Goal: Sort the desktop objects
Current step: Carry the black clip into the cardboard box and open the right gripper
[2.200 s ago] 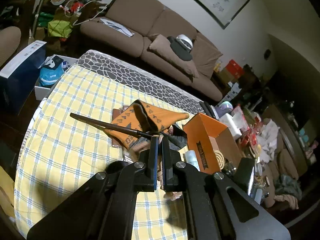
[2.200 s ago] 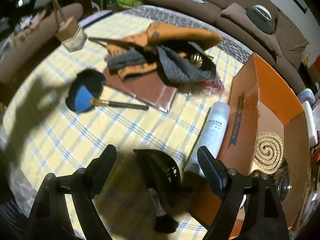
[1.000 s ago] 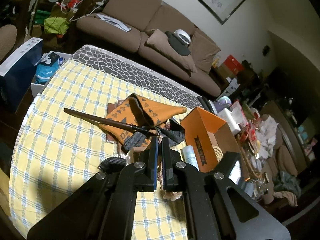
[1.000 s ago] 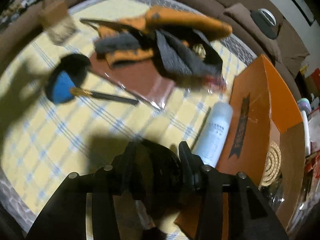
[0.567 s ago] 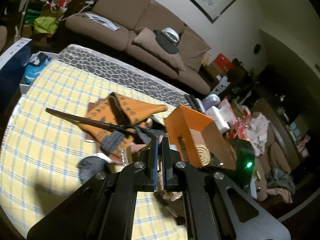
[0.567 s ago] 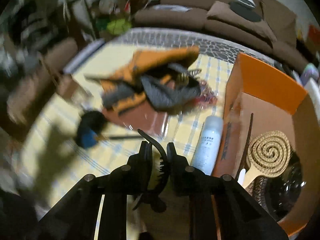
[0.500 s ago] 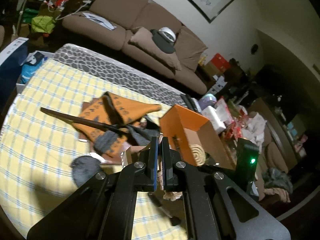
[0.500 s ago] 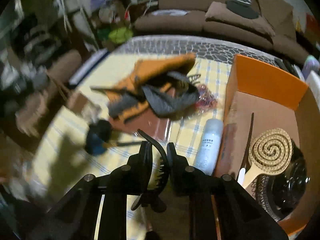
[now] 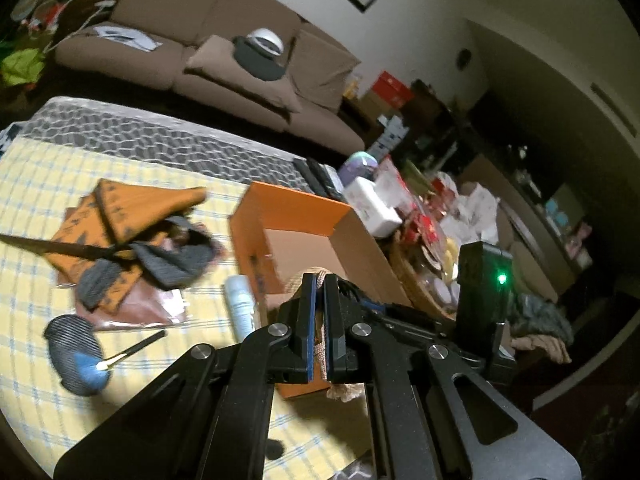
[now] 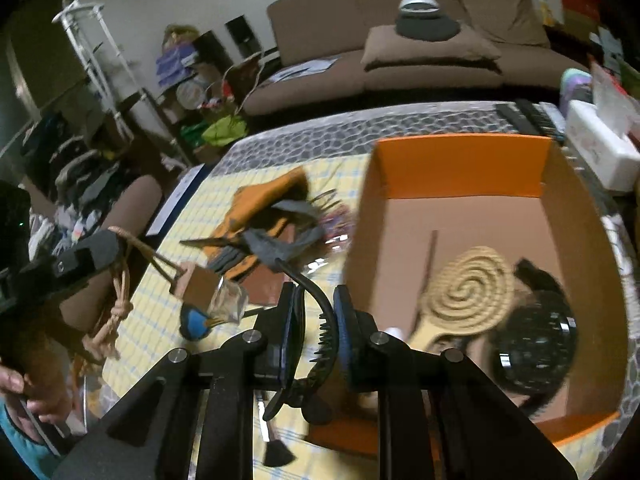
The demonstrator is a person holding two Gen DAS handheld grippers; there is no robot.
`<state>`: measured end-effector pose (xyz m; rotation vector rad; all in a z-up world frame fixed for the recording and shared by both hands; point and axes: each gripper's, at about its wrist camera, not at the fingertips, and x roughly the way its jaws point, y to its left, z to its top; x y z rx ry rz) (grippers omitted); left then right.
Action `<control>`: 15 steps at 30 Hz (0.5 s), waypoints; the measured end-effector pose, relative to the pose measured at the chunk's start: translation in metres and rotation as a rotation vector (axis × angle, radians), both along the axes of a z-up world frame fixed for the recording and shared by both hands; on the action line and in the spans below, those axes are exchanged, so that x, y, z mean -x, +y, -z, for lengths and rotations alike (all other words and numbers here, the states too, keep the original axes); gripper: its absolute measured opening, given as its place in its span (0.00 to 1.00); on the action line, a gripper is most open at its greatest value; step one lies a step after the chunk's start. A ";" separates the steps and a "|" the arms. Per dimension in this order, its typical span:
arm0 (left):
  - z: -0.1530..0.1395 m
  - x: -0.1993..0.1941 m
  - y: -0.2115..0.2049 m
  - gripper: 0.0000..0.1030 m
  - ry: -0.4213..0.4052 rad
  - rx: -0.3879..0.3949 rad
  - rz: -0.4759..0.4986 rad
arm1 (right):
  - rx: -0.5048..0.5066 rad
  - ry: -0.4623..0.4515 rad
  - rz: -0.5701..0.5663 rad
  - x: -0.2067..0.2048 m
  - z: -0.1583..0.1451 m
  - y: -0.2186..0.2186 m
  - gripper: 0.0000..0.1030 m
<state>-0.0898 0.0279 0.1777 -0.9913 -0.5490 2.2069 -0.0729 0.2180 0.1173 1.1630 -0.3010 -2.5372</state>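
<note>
- Over the orange box (image 10: 460,168), your right tool (image 10: 316,320) has closed its jaws on the black hair claw (image 10: 316,344), ready to drop beside the spiral brush (image 10: 468,292).
- Your left tool (image 9: 318,312), clamped tight on a tan cord (image 9: 320,344), dangles its small pouch (image 10: 200,288) clear of the tabletop (image 9: 32,176).
- Left of the box, scarves (image 9: 132,216) wait.

We closed the right gripper (image 10: 316,324) on the black hair clip (image 10: 316,344), which had lain on the tablecloth (image 9: 36,168) between open jaws, and lifted it clear. We carried it up over the orange box (image 10: 460,160). We moved the left gripper (image 9: 319,300), with its cord (image 9: 320,348), toward the box; the right view now showed its small bag (image 10: 200,286) hanging.
</note>
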 end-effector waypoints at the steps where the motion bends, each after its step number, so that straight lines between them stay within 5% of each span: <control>1: -0.002 0.002 0.009 0.03 -0.003 -0.001 0.012 | 0.000 0.002 0.016 -0.001 -0.001 0.007 0.18; 15: 0.012 0.025 0.110 0.03 -0.063 0.115 0.093 | -0.060 -0.121 0.142 -0.005 0.034 0.072 0.18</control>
